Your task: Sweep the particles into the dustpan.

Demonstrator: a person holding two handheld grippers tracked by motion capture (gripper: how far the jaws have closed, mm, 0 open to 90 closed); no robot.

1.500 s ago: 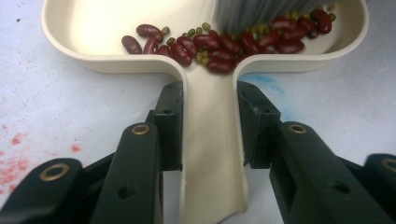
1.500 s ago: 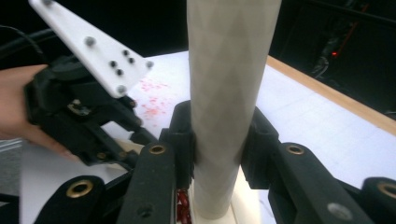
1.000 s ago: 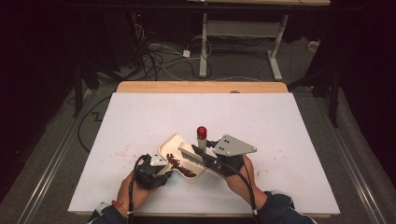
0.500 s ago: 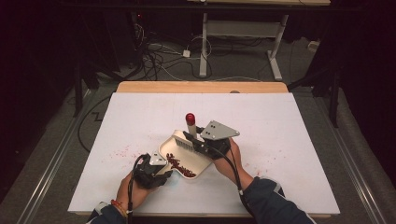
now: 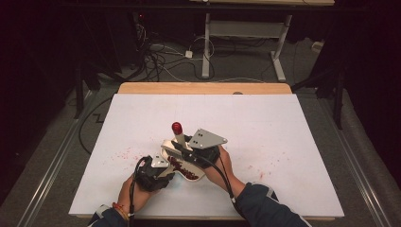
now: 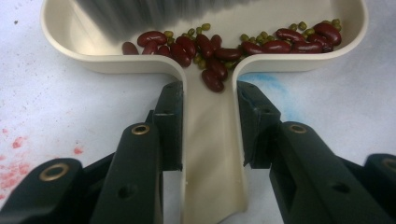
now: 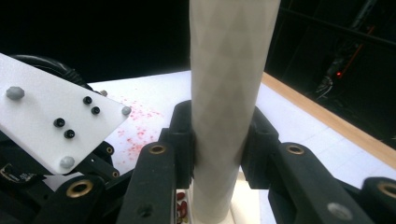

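Left gripper [image 5: 153, 172]: jaws clamped on dustpan [image 6: 205, 28] handle; pan cream plastic, smooth, rounded rim, flat on counter [image 5: 293, 142], near centre.
Beans [image 6: 224, 49]: glossy red kidney plus small green, heaped at pan's near wall.
Right gripper [image 5: 201, 151]: jaws gripping brush [image 7: 229, 93] handle, faceted white, red cap.
Step, judged: sweeping beans into pan. Next: short stroke toward pan mouth.
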